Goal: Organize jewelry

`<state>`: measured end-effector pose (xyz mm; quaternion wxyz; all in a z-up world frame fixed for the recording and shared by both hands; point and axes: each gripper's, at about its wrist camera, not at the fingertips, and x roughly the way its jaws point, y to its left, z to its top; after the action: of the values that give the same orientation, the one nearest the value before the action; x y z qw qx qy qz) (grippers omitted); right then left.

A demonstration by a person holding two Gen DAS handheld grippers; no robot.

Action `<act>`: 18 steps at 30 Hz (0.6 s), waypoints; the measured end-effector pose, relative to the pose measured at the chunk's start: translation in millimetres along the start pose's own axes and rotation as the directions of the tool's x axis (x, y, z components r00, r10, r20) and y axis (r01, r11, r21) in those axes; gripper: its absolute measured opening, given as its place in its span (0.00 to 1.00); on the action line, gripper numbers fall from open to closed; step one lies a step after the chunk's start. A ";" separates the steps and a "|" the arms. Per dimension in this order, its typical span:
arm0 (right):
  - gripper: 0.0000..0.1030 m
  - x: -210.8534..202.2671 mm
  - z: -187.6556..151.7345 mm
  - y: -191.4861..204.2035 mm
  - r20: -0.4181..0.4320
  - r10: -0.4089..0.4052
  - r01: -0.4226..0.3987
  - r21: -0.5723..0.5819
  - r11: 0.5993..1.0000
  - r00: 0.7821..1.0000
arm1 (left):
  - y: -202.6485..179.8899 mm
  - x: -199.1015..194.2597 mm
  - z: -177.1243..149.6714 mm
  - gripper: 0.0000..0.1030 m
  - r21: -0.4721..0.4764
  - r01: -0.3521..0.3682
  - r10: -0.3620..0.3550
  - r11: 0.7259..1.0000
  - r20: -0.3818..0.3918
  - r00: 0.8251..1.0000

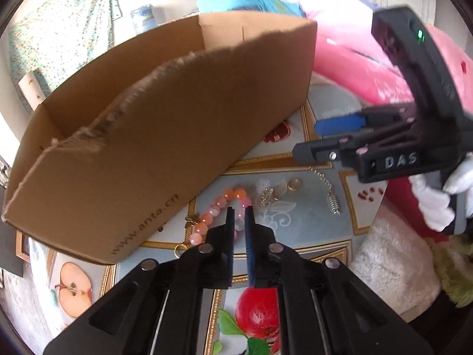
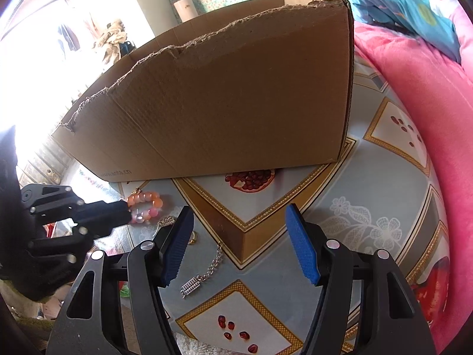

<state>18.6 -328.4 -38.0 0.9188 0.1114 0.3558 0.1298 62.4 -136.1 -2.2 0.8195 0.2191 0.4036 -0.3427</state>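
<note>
A pink and orange bead bracelet [image 1: 218,207] lies on the patterned tablecloth in front of an open cardboard box [image 1: 165,136]. My left gripper [image 1: 240,211] is shut on the bracelet's near beads; it also shows in the right wrist view [image 2: 128,214], with the bracelet [image 2: 146,202] at its tips. A gold ring [image 1: 294,184], a small gold charm [image 1: 267,196] and a silver chain with a pendant [image 1: 331,196] lie beside it. My right gripper [image 2: 239,245] is open and empty above the cloth, with the silver chain [image 2: 207,272] below its left finger.
The cardboard box [image 2: 236,103] fills the back of the table. A pink blanket [image 2: 428,88] lies to the right. A white fluffy cushion [image 1: 393,269] sits beyond the table edge. The tablecloth [image 2: 369,177] has fruit prints.
</note>
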 end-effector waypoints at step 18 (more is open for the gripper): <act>0.59 4.4 0.5 8.3 0.001 -0.005 0.005 -0.004 1.000 1.000 | -4.7 16.1 -1.3 0.09 0.051 0.006 -0.006 0.999 -0.003 1.000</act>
<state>20.7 -319.2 -37.9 0.9194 0.1088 0.3556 0.1281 65.4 -144.5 -16.5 0.8120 0.2393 0.3966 -0.3552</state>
